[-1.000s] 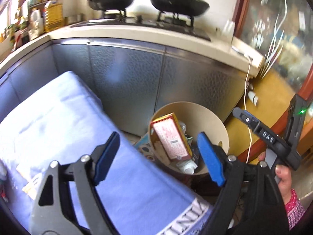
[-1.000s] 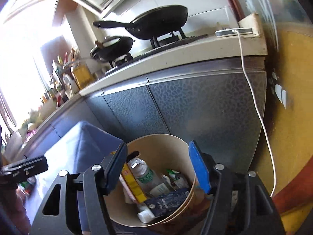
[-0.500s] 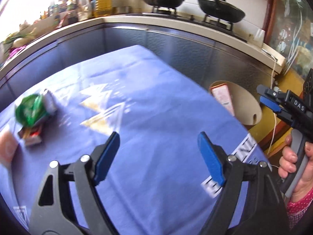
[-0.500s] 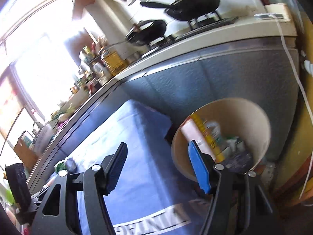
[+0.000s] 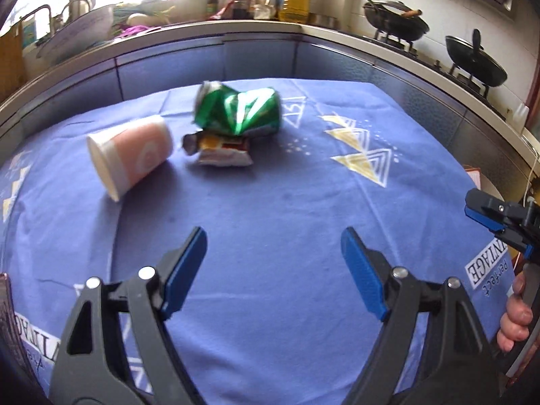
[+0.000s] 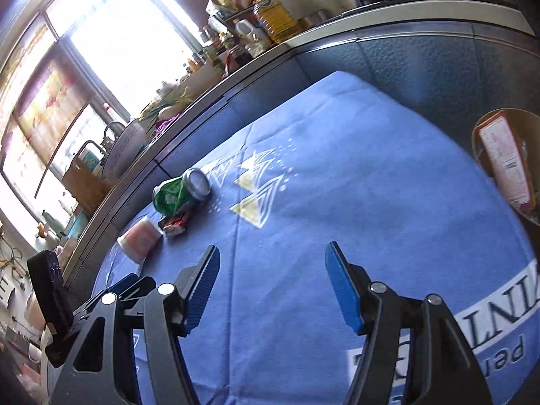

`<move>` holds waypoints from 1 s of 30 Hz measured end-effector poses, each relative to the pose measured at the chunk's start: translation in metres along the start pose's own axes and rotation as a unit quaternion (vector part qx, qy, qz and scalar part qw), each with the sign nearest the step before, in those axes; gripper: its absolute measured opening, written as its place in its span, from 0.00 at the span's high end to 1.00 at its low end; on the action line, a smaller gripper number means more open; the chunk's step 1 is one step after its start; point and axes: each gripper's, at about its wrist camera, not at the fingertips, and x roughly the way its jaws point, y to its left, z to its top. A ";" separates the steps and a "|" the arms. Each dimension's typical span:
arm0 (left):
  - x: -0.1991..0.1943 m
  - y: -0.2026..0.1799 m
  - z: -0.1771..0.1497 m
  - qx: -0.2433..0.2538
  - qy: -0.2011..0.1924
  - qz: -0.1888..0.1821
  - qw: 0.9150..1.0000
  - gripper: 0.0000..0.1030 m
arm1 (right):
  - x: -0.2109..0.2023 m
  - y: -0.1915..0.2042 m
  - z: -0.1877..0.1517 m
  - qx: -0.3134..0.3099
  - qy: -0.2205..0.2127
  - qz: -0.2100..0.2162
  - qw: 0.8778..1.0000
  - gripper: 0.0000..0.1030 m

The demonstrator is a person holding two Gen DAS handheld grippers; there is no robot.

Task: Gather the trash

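Note:
A crushed green can [image 5: 238, 109] lies on the blue tablecloth [image 5: 287, 209]. A small snack wrapper [image 5: 221, 152] lies just in front of it, and a pink paper cup [image 5: 130, 153] lies on its side to the left. My left gripper [image 5: 273, 260] is open and empty, hovering short of them. My right gripper [image 6: 271, 280] is open and empty over the cloth; the can [image 6: 179, 192], wrapper [image 6: 175, 224] and cup [image 6: 140, 239] lie ahead to its left. The beige bin [image 6: 506, 168], holding a carton, stands past the table's right edge.
A grey-fronted kitchen counter [image 5: 256, 47] curves behind the table, with bottles, a sink and two black pans [image 5: 476, 62] on a stove. The right gripper's tip [image 5: 489, 216] shows at the left wrist view's right edge.
Both grippers have swung left, away from the bin and over the table. The can, wrapper and cup have come into central view. Both stay open.

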 end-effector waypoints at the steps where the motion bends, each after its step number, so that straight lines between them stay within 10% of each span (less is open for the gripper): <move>1: -0.001 0.008 -0.002 -0.006 -0.001 0.011 1.000 0.24 | 0.006 0.009 -0.005 -0.006 0.008 0.005 1.000 0.37; 14: -0.008 0.097 -0.027 -0.064 0.001 0.098 0.993 0.24 | 0.063 0.085 -0.031 -0.068 0.089 0.040 0.993 0.37; 30: -0.002 0.115 -0.034 -0.080 -0.001 0.091 0.993 0.24 | 0.077 0.115 -0.043 -0.126 0.065 0.005 0.990 0.37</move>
